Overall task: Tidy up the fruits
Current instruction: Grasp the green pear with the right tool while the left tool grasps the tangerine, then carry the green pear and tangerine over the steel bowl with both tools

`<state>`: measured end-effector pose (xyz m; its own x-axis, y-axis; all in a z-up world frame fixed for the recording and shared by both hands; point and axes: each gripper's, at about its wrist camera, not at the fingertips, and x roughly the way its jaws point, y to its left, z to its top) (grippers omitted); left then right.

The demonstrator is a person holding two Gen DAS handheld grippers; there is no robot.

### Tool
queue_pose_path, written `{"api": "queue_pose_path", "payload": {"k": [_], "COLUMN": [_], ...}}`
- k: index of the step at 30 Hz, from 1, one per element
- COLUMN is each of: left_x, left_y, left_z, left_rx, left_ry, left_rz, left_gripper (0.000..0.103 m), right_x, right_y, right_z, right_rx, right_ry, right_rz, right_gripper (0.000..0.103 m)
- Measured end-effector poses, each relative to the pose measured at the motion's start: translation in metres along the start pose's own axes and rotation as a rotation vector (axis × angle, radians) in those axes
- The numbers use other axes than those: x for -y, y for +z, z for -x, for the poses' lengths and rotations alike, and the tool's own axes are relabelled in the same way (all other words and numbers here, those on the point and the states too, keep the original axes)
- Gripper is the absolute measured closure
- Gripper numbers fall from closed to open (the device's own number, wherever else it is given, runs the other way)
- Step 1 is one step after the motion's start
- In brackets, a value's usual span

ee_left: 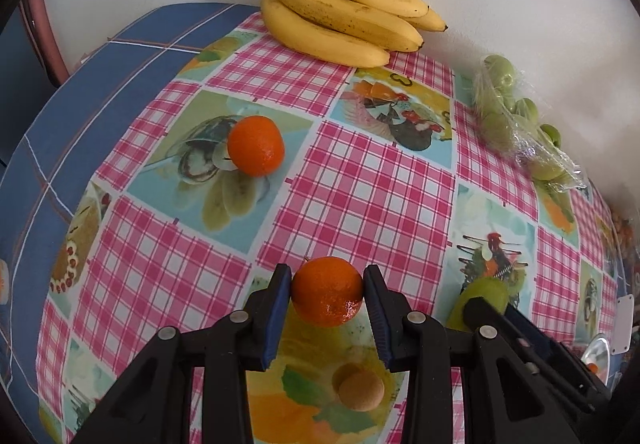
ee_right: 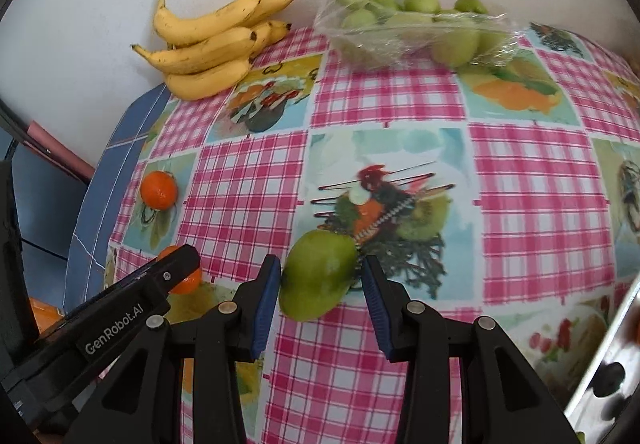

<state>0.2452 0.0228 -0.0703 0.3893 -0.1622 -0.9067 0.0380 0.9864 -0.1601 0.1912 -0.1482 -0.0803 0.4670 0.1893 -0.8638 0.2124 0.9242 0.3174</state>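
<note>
My left gripper (ee_left: 327, 286) is shut on an orange (ee_left: 327, 294), its blue pads touching both sides, low over the table. A second orange (ee_left: 256, 151) lies on the tablecloth to the far left; it also shows in the right wrist view (ee_right: 158, 190). My right gripper (ee_right: 320, 276) is shut on a green mango (ee_right: 318, 278), pads against both sides. The mango (ee_left: 482, 296) and the right gripper show at the right in the left wrist view. The held orange (ee_right: 184, 276) peeks out behind the left gripper's finger.
A bunch of bananas (ee_left: 340, 12) lies against the back wall, also in the right wrist view (ee_right: 212, 44). A clear bag of green fruits (ee_right: 416, 28) lies at the back right. A blue cloth (ee_left: 80, 116) covers the table's left edge. A shiny metal object (ee_right: 600, 344) is at the near right.
</note>
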Motion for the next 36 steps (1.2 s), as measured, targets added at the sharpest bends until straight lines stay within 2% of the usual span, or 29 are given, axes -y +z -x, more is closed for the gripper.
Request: {"api": "queue_pose_path", "payload": {"k": [3,5,15,23,30,36], "left_x": [0.000,0.001,-0.002,0.006,0.024,0.033], "left_y": [0.001,0.000,-0.001,-0.019,-0.054,-0.078], "left_z": [-0.003,-0.005,0.003,0.030,0.055,0.067], "left_rx": [-0.002,-0.007,-0.015,-0.017,-0.024,-0.015], "left_ry": [-0.001,0.001,0.036,0.039,-0.022,-0.010], "left_rz": [-0.002,-0.007,-0.002,0.013,0.038,0.034], "left_gripper": [0.063,0.063,0.063,0.063,0.063,0.063], "right_x": [-0.004,-0.006,-0.007,0.004,0.022,0.038], "right_y": [0.000,0.000,-0.002,-0.015,-0.039,-0.062], "right_z": [-0.007,-0.010,-0.012,0.025,0.064,0.094], "right_rx": [-0.009,-0.007,0.001,0.006,0.004,0.022], "right_ry": [0.010,0.005,-0.011,-0.010,-0.025,-0.056], "right_rz": [0.007,0.015,0.031,-0.007,-0.059,-0.070], "right_gripper": [0.060,0.064,0.065,0.065,0.065,0.065]}}
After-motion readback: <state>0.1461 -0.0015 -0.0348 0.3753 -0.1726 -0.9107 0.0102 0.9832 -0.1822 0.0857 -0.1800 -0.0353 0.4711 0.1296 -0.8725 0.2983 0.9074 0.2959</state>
